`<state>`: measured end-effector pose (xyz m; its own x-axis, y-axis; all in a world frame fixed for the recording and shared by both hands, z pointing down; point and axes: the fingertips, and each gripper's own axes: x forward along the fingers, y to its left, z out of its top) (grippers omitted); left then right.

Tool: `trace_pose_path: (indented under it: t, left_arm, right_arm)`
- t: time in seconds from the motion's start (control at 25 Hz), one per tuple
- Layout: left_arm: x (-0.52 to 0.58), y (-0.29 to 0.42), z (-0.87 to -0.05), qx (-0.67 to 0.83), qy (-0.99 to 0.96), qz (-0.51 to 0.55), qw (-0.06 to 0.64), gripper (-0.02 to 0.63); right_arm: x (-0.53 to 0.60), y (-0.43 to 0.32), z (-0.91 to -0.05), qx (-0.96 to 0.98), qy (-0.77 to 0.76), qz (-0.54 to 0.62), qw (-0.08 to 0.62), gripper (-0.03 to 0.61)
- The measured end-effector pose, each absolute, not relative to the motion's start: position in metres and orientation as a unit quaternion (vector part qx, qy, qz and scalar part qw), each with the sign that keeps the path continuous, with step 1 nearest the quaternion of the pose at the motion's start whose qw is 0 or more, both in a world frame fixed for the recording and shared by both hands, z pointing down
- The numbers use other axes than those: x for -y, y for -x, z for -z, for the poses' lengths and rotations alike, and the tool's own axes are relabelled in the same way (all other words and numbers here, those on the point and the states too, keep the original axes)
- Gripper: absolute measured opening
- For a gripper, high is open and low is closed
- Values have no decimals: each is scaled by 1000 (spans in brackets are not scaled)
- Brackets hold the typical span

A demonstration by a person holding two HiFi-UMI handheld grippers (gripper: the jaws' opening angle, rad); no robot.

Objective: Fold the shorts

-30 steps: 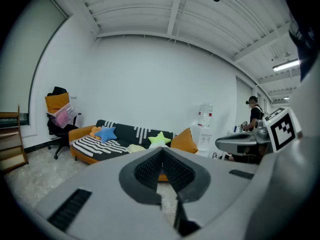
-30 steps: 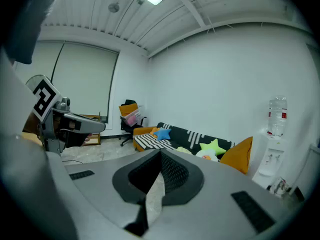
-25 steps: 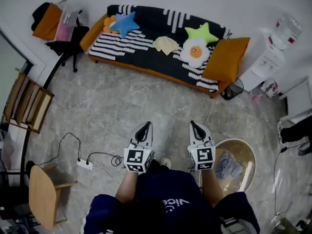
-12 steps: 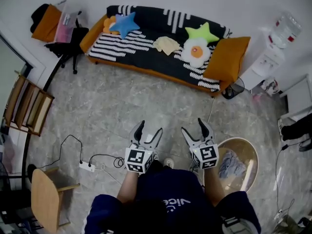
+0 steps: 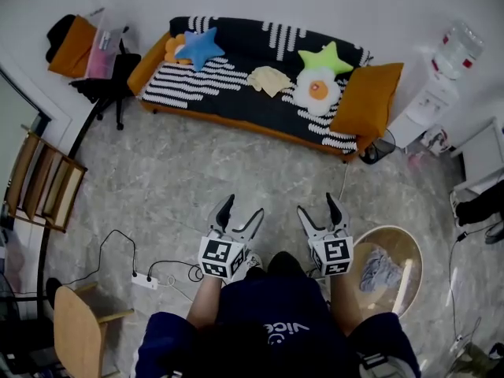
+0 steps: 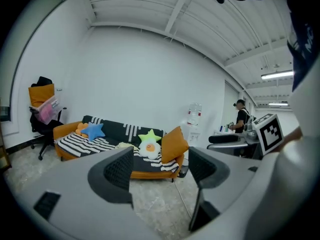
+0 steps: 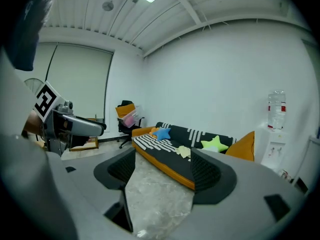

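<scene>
A pale yellow garment, seemingly the shorts (image 5: 269,78), lies crumpled on the seat of the black-and-white striped sofa (image 5: 213,81), far ahead of both grippers. It also shows as a small pale patch in the right gripper view (image 7: 184,152). My left gripper (image 5: 241,209) and right gripper (image 5: 317,206) are held side by side over the stone floor, close to the person's body. Both point toward the sofa. Their jaws have just been opening and stand wide apart, with only floor and sofa seen between them (image 6: 160,166) (image 7: 162,170).
A round basket (image 5: 409,246) with a grey-blue cloth (image 5: 380,268) sits on the floor at the right. A power strip with cable (image 5: 144,280) and a wooden chair (image 5: 75,333) are at the left. Star and egg cushions (image 5: 318,90) lie on the sofa. A water dispenser (image 5: 437,85) stands far right.
Both grippers went from shut to wide open. Both hands drew back a little toward the body.
</scene>
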<state>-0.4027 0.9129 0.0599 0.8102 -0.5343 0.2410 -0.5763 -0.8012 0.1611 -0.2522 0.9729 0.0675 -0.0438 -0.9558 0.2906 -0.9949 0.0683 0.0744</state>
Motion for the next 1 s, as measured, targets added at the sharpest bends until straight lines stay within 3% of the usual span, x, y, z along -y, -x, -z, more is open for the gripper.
trace_pose_path:
  t: [0.32, 0.44, 1.0]
  left_arm:
    - [-893, 388, -78, 287, -944, -130, 95, 324]
    - [-877, 373, -84, 292, -940, -130, 118, 322]
    - [-734, 239, -74, 360, -917, -94, 146, 322]
  right_arm:
    - [-949, 244, -83, 731, -663, -97, 129, 325]
    - [-925, 232, -86, 741, -652, -89, 134, 319]
    - [-759, 113, -83, 806, -566, -63, 161, 307]
